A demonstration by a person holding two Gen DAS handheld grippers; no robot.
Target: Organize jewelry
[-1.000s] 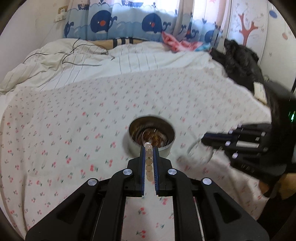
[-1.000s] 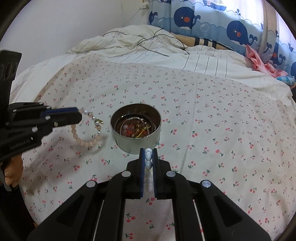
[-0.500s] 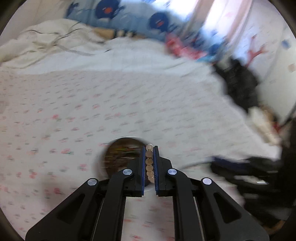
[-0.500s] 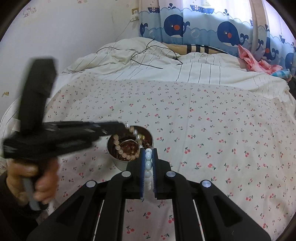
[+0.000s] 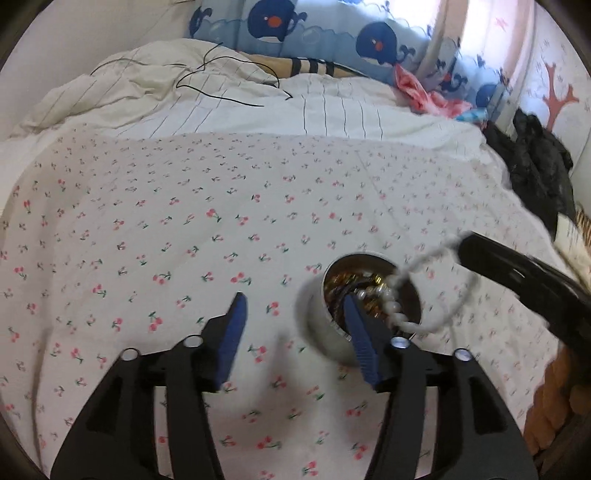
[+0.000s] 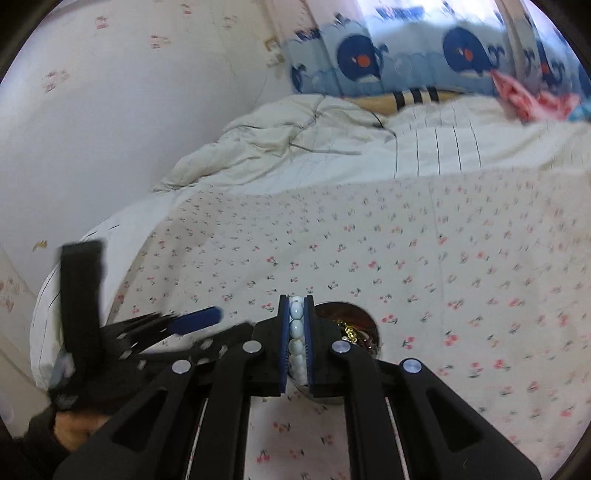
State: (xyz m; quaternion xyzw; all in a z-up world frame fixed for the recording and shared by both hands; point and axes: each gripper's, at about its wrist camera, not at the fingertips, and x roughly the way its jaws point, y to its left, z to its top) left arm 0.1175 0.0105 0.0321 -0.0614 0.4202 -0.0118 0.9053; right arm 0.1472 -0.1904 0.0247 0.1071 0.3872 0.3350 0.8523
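A round metal tin (image 5: 317,325) with several pieces of jewelry inside sits on the cherry-print bedspread (image 5: 184,236). My left gripper (image 5: 295,314) is open and empty, its right finger over the tin's near side. My right gripper (image 6: 296,325) is shut on a white pearl bracelet (image 6: 296,332). In the left wrist view that bracelet (image 5: 436,258) hangs in a blurred loop from the right gripper (image 5: 469,247), over the tin's right rim. The tin (image 6: 364,328) shows just right of my right fingers.
A crumpled striped duvet (image 5: 184,92) with a black cable lies at the bed's far side. Black clothing (image 5: 535,166) is heaped at the right edge. A whale-print curtain (image 5: 314,26) hangs behind. A wall (image 6: 110,129) stands left of the bed.
My left gripper has opened and let go of the beige bead bracelet, which is no longer between its fingers. My right gripper has brought the pearl bracelet over the tin.
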